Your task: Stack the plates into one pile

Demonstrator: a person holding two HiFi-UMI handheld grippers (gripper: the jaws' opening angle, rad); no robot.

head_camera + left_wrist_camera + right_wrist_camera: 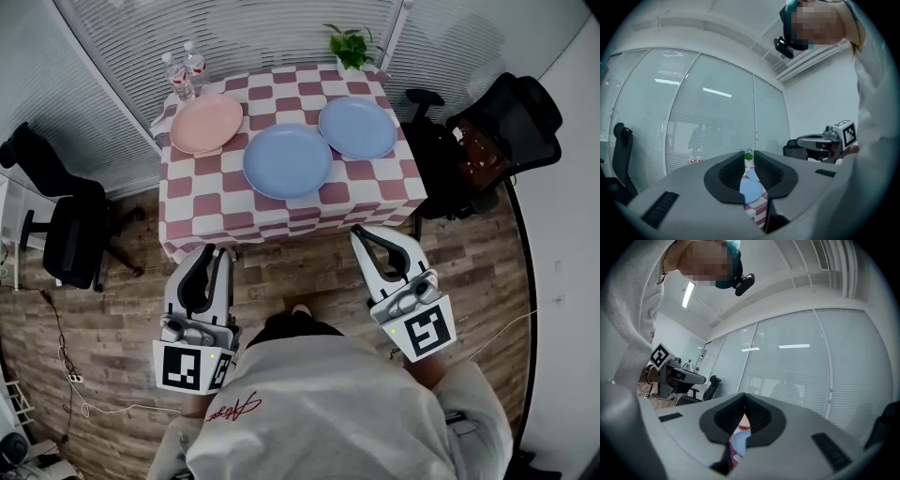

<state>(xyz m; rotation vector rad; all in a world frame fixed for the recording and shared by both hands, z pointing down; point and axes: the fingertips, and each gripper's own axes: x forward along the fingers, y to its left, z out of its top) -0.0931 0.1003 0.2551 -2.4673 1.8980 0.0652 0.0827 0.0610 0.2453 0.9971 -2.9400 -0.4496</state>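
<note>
1. The tabletop [192, 202], under a red-and-white checked cloth [309, 211], carried three plates, all lying flat and apart from one another.
2. The pink plate [206, 124] lay on the tabletop's far left part.
3. One blue plate [287, 160] lay at the tabletop's middle, and the second blue plate [357, 127] lay on its far right part.
4. Two bottles [185, 70] stood at the tabletop's far left corner, and a plant [352, 45] stood at its far edge, toward the right.
5. The left gripper [218, 253] hung just off the tabletop's near edge, toward its left end, over the wooden floor [122, 309], and pointed at the tabletop.
6. Its fingers [729, 173] stood a narrow slit apart, with nothing between them.
7. The right gripper [359, 232] hung off the same near edge, toward the tabletop's right end.
8. Its fingers [759, 416] were closed tip to tip and empty.
9. Neither gripper touched the tabletop or a plate.
10. One black chair [75, 234] stood left of the tabletop and another chair [497, 131] stood right of it.
</note>
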